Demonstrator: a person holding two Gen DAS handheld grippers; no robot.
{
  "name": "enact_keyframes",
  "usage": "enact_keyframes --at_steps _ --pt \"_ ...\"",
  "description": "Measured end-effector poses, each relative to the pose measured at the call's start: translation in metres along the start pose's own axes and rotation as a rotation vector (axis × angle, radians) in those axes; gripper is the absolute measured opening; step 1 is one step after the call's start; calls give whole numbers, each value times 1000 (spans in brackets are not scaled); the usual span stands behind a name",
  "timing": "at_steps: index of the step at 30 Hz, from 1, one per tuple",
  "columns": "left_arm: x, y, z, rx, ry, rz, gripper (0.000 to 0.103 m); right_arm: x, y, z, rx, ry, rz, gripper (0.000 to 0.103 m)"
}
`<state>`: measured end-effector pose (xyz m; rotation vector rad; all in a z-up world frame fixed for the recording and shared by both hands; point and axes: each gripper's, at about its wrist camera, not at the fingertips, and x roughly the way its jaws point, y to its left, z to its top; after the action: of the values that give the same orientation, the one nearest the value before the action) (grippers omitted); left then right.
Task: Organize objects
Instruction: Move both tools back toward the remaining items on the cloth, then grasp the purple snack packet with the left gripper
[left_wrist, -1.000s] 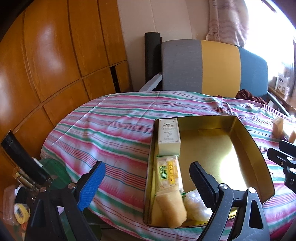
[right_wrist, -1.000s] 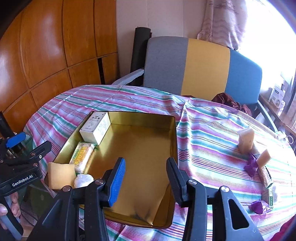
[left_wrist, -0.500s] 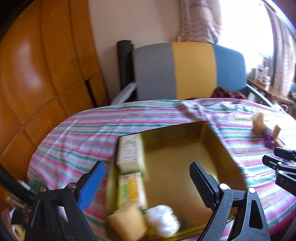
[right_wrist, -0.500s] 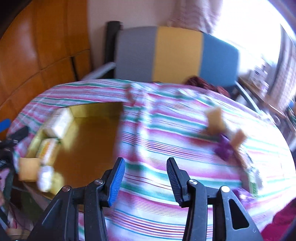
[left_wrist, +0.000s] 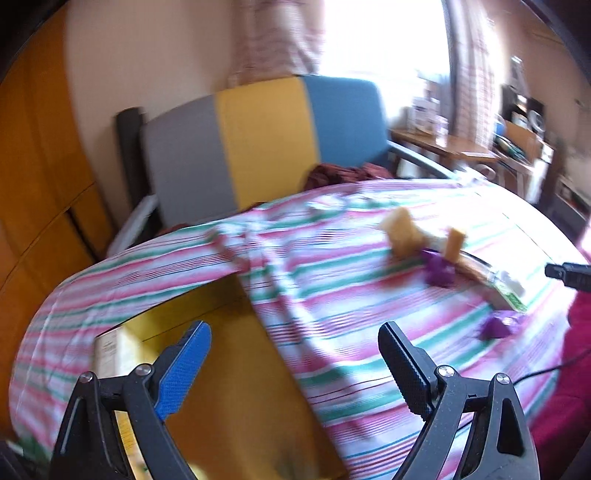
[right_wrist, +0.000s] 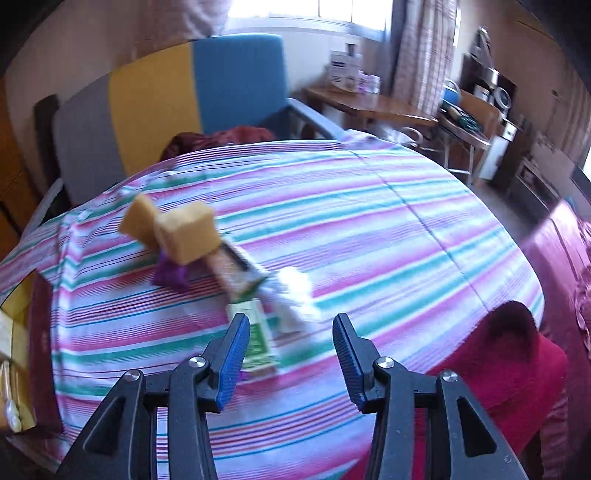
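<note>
From the left wrist view, the left tool stands wide apart and empty over the near corner of the gold tin, where a pale box lies against the tin's left wall. The loose pile sits well off to its right on the striped tabletop: two yellow sponge blocks, a purple wrapped piece just beside them and another purple one nearer the edge. The tip of the other tool pokes in at the far right, next to that pile. From the right wrist view, the right tool is also wide and holds nothing, and a small green-and-white packet lies directly ahead, just past its blue left pad. The packet's long axis runs roughly away from the camera, nearly along the tool's fingers. A long clear-wrapped biscuit pack slants from the sponges toward it. The right hand is plainly the nearer one; I judge the packet calls for little turning of the wrist.
</note>
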<state>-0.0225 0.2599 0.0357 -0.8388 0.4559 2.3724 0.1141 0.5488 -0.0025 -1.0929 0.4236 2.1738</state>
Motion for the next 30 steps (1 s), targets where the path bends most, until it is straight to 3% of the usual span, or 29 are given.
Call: enact_keyframes --at_steps 6,11,14,18,21,23,30 --pt "25 -81 8 153 27 -154 87 17 -24 -2 92 62 62 48" --pt "49 -134 9 242 90 -335 82 31 -35 -6 167 114 133 48" --pt "68 -154 13 226 157 -420 82 36 -44 -8 219 139 177 48" --pt "95 -167 21 99 281 -509 81 40 -43 -8 220 153 213 48" --pt "125 -174 30 -48 418 -549 79 42 -42 -8 220 159 229 48" --pt "138 -179 32 -99 466 -560 77 41 -45 -9 230 157 238 48" --pt "148 -207 17 0 514 -482 66 44 -48 -9 253 158 260 48"
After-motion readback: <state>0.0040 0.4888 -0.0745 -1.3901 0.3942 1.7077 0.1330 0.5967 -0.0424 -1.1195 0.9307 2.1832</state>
